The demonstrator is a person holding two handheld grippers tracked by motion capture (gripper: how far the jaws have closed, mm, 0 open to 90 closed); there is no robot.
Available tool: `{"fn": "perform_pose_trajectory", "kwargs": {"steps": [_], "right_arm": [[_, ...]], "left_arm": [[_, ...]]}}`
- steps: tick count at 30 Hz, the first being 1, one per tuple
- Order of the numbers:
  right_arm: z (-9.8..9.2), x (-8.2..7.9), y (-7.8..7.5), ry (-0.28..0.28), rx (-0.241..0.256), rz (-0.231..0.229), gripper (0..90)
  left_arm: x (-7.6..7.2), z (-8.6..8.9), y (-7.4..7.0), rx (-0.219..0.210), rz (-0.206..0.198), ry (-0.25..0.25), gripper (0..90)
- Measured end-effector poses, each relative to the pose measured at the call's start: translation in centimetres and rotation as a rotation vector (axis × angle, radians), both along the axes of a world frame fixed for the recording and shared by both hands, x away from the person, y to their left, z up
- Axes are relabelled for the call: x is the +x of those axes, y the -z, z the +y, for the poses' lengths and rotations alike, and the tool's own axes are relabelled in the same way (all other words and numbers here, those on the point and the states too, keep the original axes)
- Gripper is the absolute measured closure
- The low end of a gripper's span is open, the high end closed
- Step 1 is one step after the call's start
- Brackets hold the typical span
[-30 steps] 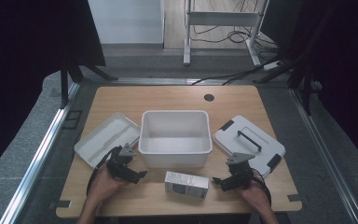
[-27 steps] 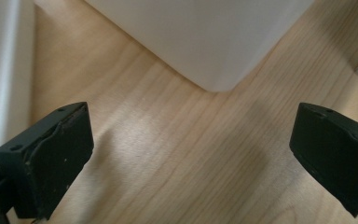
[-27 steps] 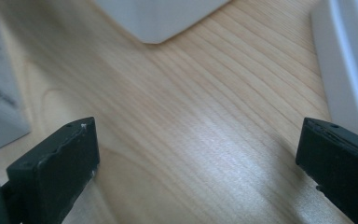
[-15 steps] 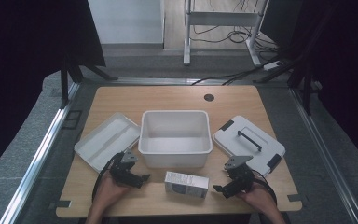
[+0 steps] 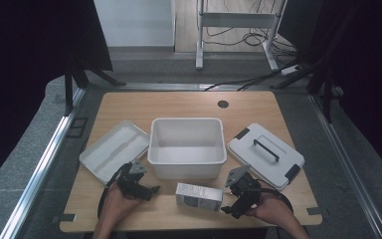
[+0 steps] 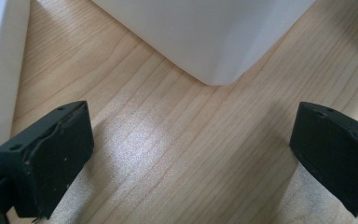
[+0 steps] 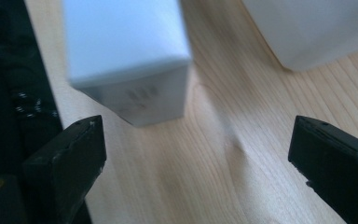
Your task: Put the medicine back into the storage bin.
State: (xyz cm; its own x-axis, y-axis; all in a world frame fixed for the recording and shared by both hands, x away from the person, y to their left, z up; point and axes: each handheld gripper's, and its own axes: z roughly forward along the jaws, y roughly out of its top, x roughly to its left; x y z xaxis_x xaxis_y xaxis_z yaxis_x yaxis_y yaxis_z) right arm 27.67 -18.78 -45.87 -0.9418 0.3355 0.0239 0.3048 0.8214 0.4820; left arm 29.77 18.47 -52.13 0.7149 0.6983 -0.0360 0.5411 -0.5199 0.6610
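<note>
Both hands drew their grippers back toward the table's [image 5: 189,107] near edge.

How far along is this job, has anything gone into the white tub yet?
Barely begun, it seems. Already done: the lid is off and lies to the right of the white tub, which looks empty. In hand: nothing; the right gripper has its jaws open, pointed at the small box on the table, and the left gripper is open too. Left: probably gripping the box and placing it inside.
</note>
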Motion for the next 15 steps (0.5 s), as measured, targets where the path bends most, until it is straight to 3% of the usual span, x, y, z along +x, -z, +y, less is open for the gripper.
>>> {"fn": "perform_pose_trajectory", "kwargs": {"steps": [5,15], "right_arm": [[1.9,0.1,-1.2,-0.067,-0.059,0.018,11.9],[7.2,0.1,-2.3,-0.169,-0.193,0.043,17.1]], "left_arm": [[-0.1,0.0,0.0,-0.005,-0.006,0.006,0.6],[-0.1,0.0,0.0,-0.006,-0.007,0.01,2.2]]}}
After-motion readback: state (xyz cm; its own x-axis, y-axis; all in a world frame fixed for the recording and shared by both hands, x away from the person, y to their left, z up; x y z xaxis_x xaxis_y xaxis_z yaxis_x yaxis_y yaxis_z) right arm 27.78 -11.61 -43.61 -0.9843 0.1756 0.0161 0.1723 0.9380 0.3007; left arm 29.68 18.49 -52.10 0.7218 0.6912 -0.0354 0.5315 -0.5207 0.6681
